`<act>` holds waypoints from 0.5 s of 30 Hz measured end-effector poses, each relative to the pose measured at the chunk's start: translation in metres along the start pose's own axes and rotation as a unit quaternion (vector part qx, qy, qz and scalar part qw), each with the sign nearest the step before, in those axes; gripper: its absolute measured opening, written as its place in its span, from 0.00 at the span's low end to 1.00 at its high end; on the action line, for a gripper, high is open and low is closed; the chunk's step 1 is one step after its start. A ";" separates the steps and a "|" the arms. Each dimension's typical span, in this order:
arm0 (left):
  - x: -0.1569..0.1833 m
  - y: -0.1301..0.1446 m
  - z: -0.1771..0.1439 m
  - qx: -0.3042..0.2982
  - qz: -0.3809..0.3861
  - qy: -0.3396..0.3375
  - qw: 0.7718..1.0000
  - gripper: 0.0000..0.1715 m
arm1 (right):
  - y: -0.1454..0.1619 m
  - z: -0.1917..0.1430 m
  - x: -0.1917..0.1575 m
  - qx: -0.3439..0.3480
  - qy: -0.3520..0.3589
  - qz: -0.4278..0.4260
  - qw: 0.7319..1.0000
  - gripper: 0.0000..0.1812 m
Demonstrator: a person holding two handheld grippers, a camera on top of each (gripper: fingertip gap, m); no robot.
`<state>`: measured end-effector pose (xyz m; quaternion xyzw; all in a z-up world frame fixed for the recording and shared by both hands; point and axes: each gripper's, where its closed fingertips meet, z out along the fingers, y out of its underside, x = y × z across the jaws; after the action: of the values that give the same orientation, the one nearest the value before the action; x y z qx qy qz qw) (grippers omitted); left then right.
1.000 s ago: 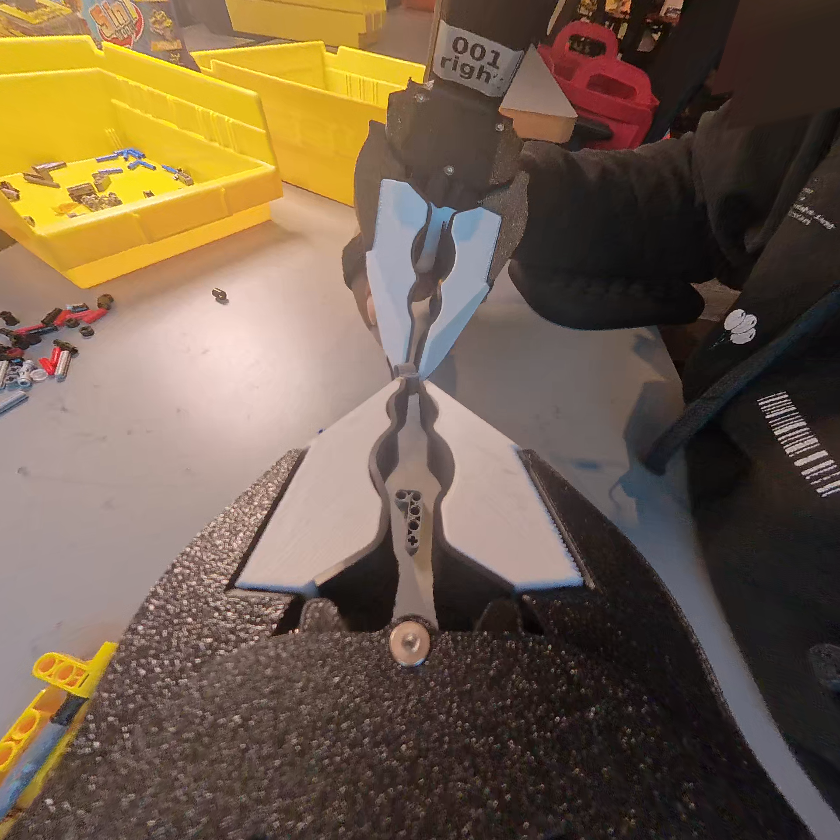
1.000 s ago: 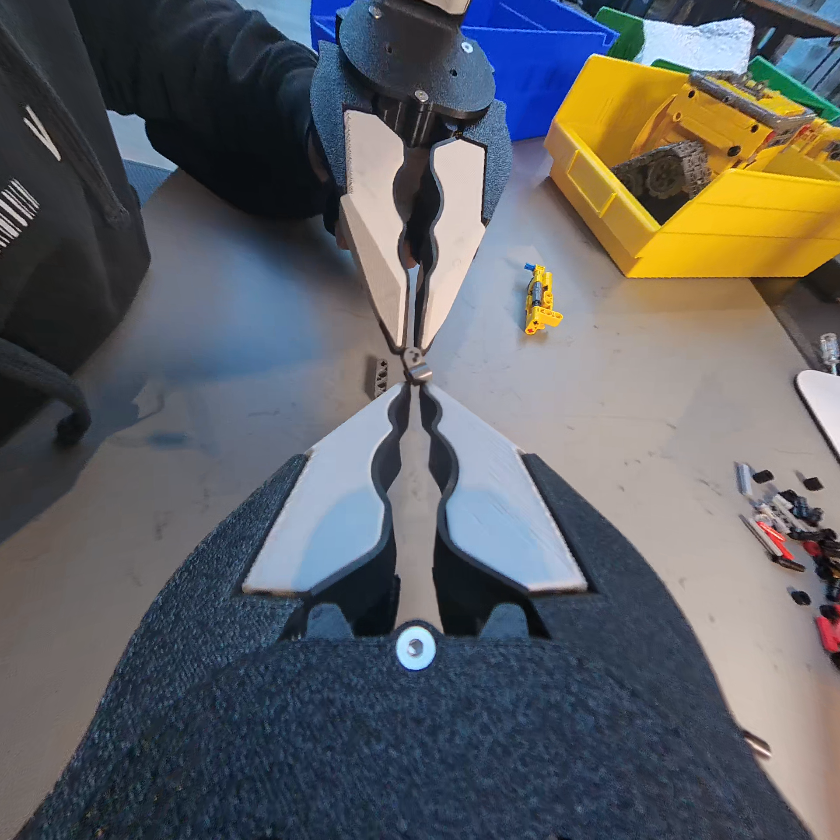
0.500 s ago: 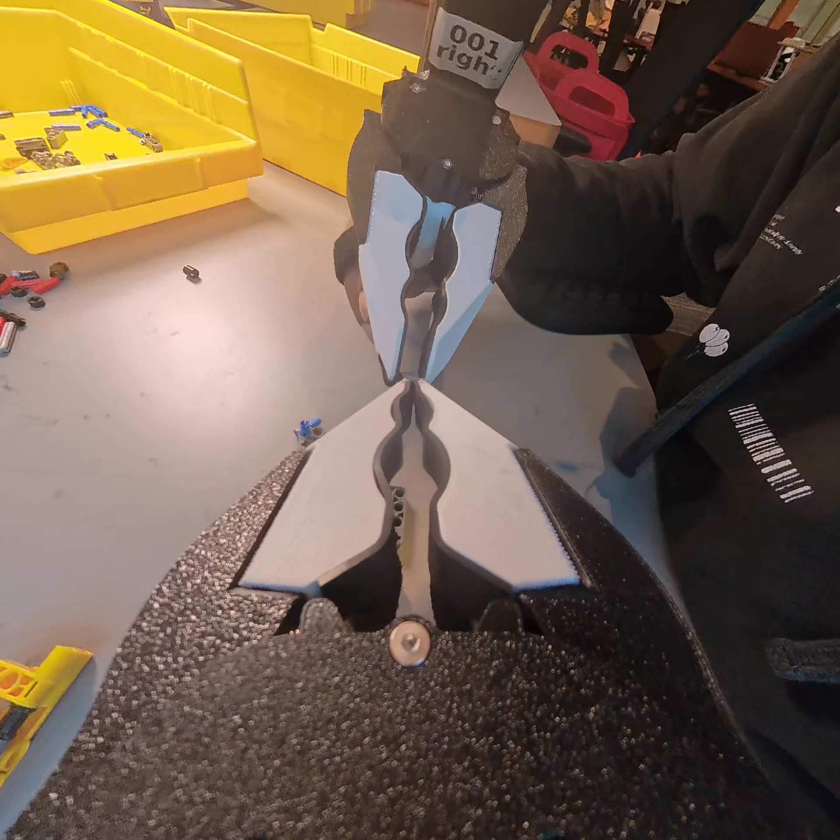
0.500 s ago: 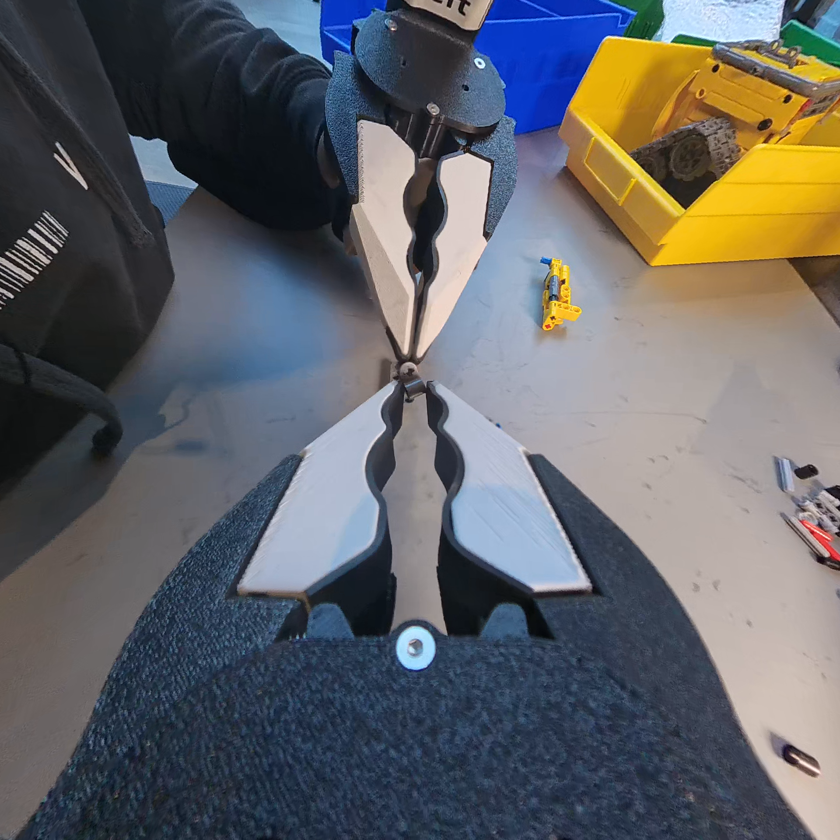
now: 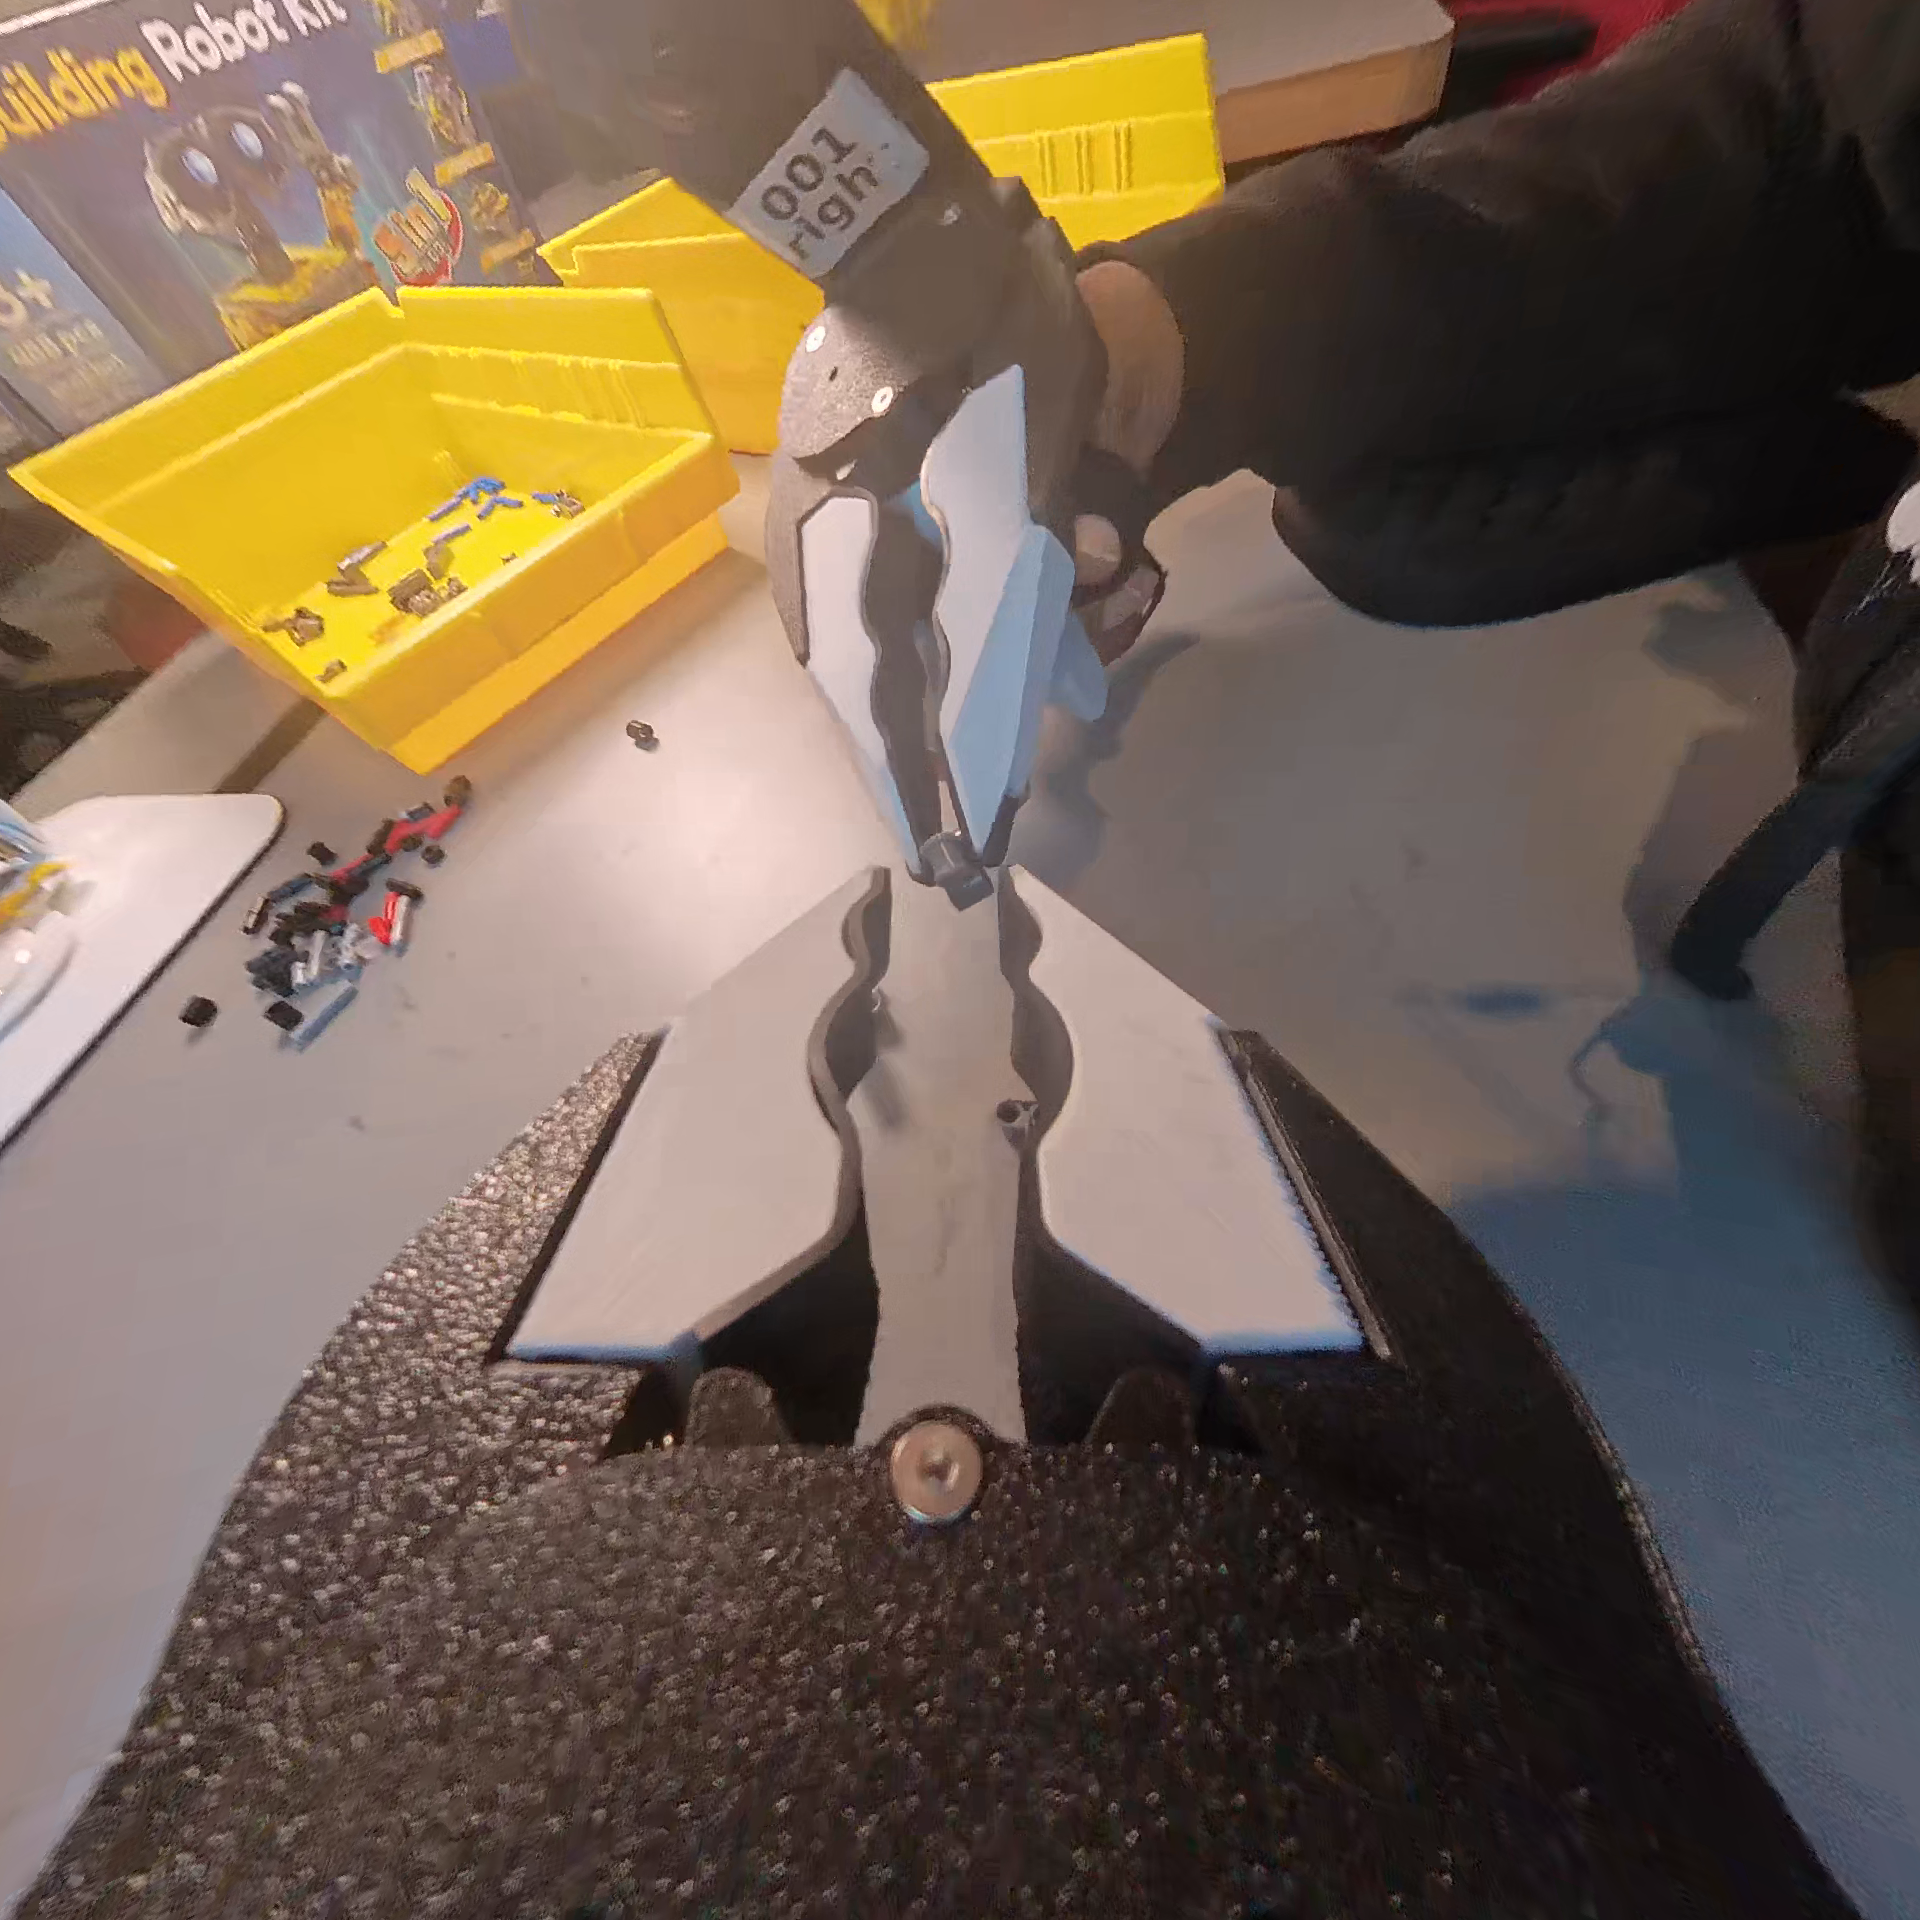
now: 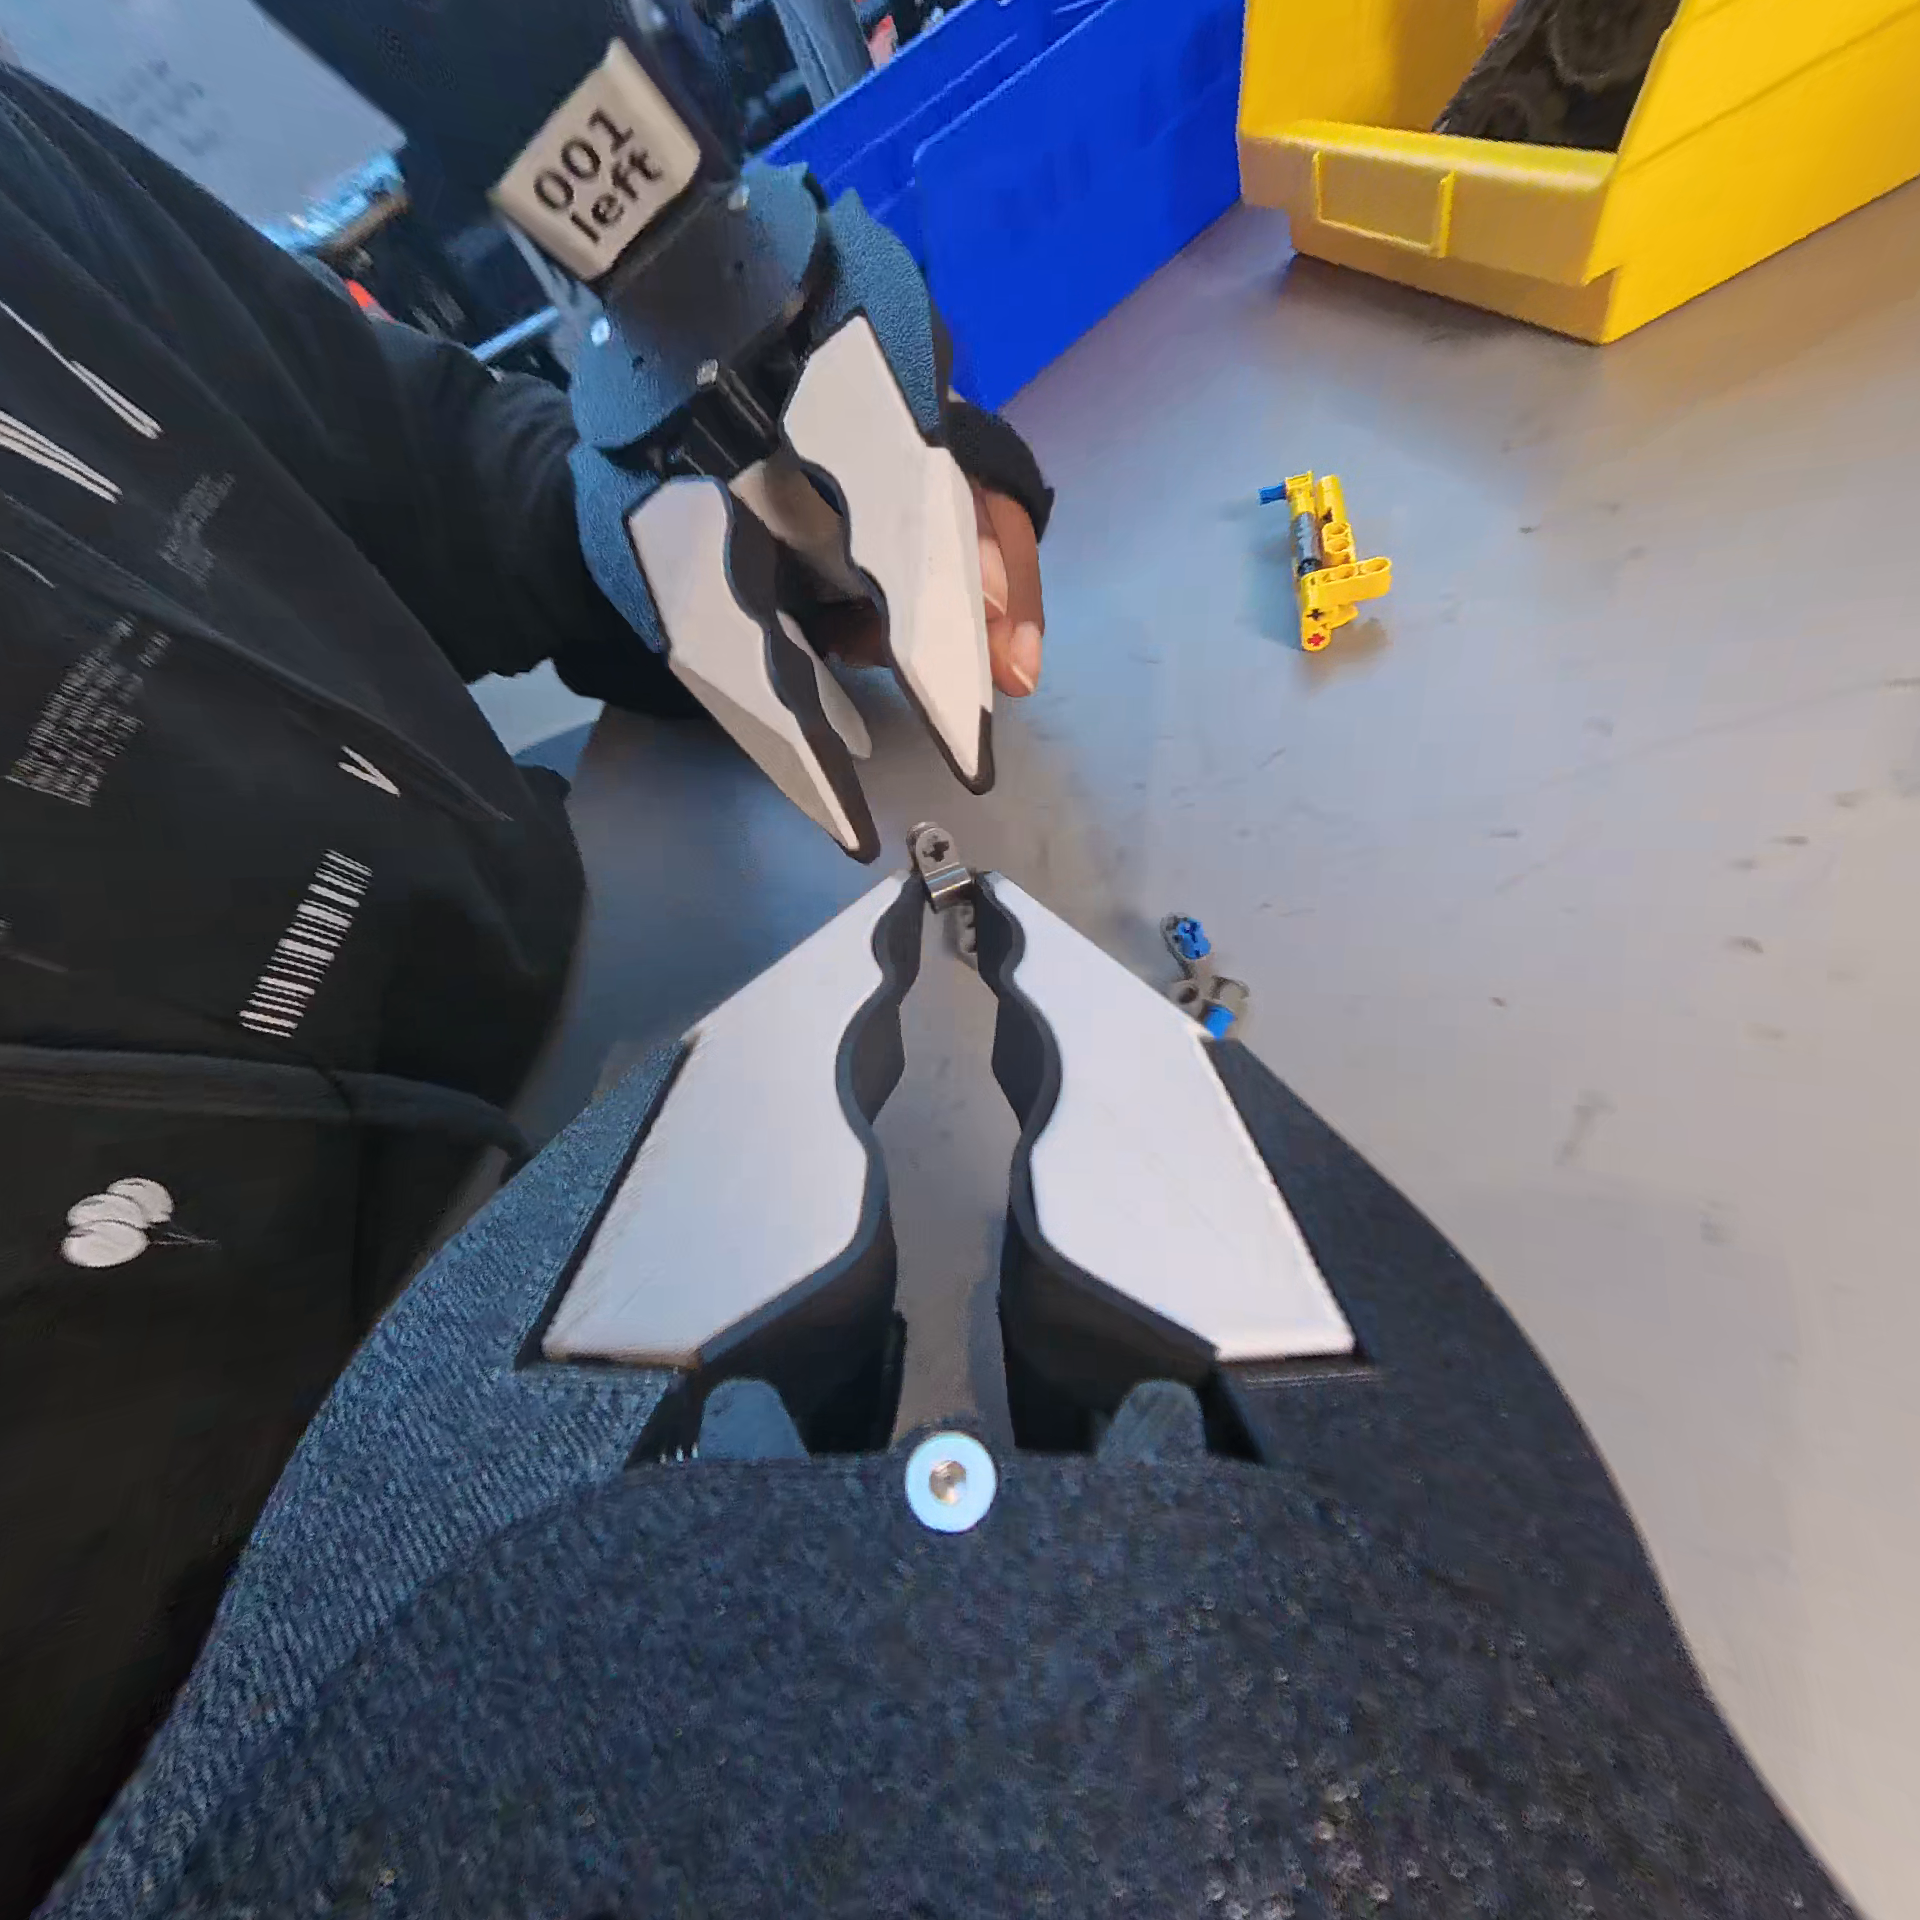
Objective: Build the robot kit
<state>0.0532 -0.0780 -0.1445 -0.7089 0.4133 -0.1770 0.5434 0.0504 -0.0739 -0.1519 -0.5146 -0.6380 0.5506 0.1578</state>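
A grey counter (image 5: pixel 582 1039) carries the scene, with a dark printed box (image 5: pixel 239 156) standing at its far left. Going right in the left wrist view come a pale mat (image 5: pixel 114 894), a yellow bin (image 5: pixel 520 644) with small parts inside, and a scatter of loose black, red and grey parts (image 5: pixel 332 925). The left tool (image 5: pixel 940 883) is parted, its tips apart with nothing between them; a little dark piece (image 5: pixel 1016 1114) lies on the counter beside its right finger. Just beyond, the right tool (image 6: pixel 943 878) is pinched on a small dark connector piece (image 6: pixel 940 871), which juts out past its tips. In the right wrist view, a blue-and-grey piece (image 6: pixel 1200 971) lies near that tool, a yellow assembly (image 6: pixel 1325 561) farther off, then a blue bin (image 6: pixel 1039 197) and another yellow bin (image 6: pixel 1507 208).
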 end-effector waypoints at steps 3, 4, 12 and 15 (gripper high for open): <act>0.006 0.002 0.001 -0.012 0.036 0.000 0.999 0.05 | -0.001 0.001 -0.006 0.009 -0.032 0.043 0.999 0.05; 0.007 0.002 0.001 -0.013 0.036 0.002 0.999 0.05 | 0.000 0.001 -0.007 0.007 -0.038 0.049 0.998 0.05; 0.008 0.006 0.002 -0.020 0.004 0.022 1.000 0.00 | 0.006 0.003 -0.008 -0.005 -0.050 0.060 0.997 0.05; 0.007 0.006 0.002 -0.018 -0.007 0.024 1.000 0.00 | 0.005 0.003 -0.008 -0.002 -0.051 0.066 0.996 0.05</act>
<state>0.0568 -0.0825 -0.1520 -0.7174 0.4243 -0.1904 0.5187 0.0538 -0.0825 -0.1543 -0.5274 -0.6110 0.5840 0.0867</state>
